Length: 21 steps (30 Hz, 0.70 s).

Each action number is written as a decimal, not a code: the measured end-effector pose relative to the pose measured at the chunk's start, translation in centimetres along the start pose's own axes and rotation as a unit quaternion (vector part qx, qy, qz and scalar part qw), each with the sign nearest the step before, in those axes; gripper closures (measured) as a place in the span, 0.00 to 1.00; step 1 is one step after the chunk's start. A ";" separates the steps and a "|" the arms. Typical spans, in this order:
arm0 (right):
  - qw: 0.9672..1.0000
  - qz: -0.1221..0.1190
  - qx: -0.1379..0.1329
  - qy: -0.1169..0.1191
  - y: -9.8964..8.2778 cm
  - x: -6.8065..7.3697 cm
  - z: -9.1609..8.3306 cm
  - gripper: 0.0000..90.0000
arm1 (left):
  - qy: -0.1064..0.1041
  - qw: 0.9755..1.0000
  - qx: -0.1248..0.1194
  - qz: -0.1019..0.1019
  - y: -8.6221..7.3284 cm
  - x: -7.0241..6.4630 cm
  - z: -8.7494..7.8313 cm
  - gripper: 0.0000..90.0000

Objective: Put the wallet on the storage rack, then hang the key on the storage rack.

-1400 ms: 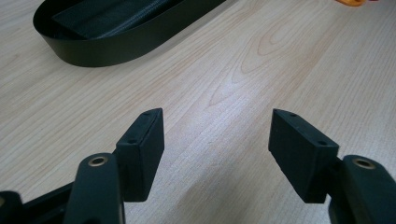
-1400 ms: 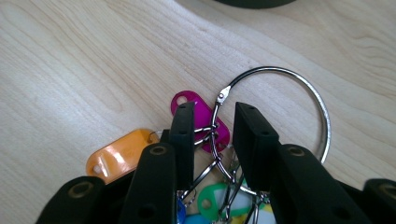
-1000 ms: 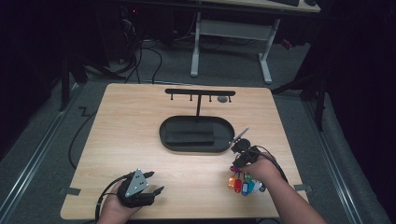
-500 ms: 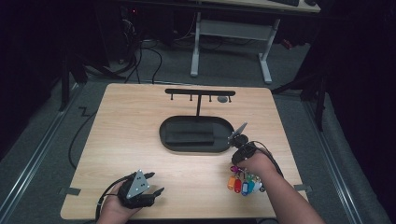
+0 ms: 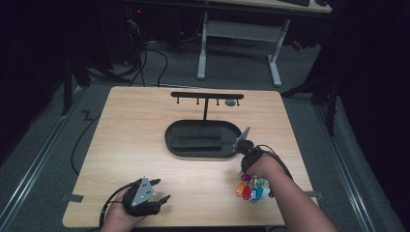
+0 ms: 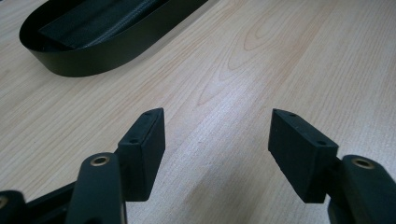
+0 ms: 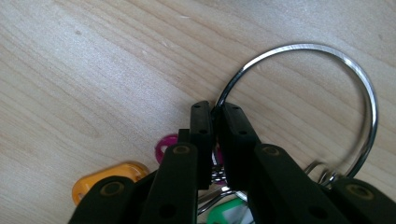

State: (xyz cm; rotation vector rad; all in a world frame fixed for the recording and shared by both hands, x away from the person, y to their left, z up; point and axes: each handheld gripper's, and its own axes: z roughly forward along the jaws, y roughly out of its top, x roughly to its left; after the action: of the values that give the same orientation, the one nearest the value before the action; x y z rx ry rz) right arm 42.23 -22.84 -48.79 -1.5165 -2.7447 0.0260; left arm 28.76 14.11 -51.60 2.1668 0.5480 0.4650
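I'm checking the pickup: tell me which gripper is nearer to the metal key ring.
Right. The right gripper has just been closing and now pinches the metal key ring on the table. The left gripper rests open, far across the near edge.

Each hand carries a black two-jaw gripper. The left gripper (image 5: 145, 197) bears a grey three-cornered plate on top, and a black cable trails from its body. Its jaws end in flat, rectangular black pads (image 6: 147, 149), each with small recessed holes along the edge. Brass-coloured rivets sit at the linkage pivots. The right gripper (image 7: 214, 122) has the same black linkage arms, brass-coloured pivots and a thin black cable. Both forearms are unsleeved.
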 end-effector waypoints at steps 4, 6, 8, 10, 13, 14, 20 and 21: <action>1.000 -0.025 -0.004 -0.008 -0.1 0.3 0.0 0.95 | 0.000 1.000 0.000 -0.001 0.0 0.1 0.0 0.41; 0.998 -0.054 -0.003 -0.024 -0.2 0.7 0.0 0.95 | 0.000 1.000 0.000 -0.002 -0.1 0.1 0.0 0.41; 0.997 -0.065 0.002 -0.039 -0.4 1.0 -0.3 0.95 | 0.001 1.000 -0.001 -0.003 -0.1 0.1 0.0 0.41; 0.997 -0.075 -0.004 -0.036 -0.7 1.1 -0.9 0.95 | 0.001 1.000 0.001 -0.004 -0.1 0.1 0.0 0.41; 0.994 -0.094 -0.010 -0.048 -1.0 1.2 -1.9 0.95 | 0.002 1.000 0.004 -0.004 -0.1 0.1 0.0 0.41; 0.993 -0.102 -0.017 -0.059 -1.4 1.4 -3.1 0.95 | 0.002 1.000 0.005 -0.004 -0.1 0.0 0.1 0.41; 0.989 -0.119 -0.044 -0.076 -3.0 2.0 -5.6 0.95 | 0.002 1.000 0.008 -0.003 -0.1 -0.1 0.2 0.41; 0.989 -0.120 -0.047 -0.075 -3.2 2.0 -6.0 0.95 | 0.002 1.000 0.008 -0.003 -0.1 -0.1 0.2 0.41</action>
State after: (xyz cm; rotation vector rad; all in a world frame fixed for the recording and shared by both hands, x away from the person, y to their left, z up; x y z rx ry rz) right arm 38.51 -22.81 -42.76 -1.2376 -3.0720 0.0100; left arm 28.77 13.98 -51.78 2.1794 0.5626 0.4638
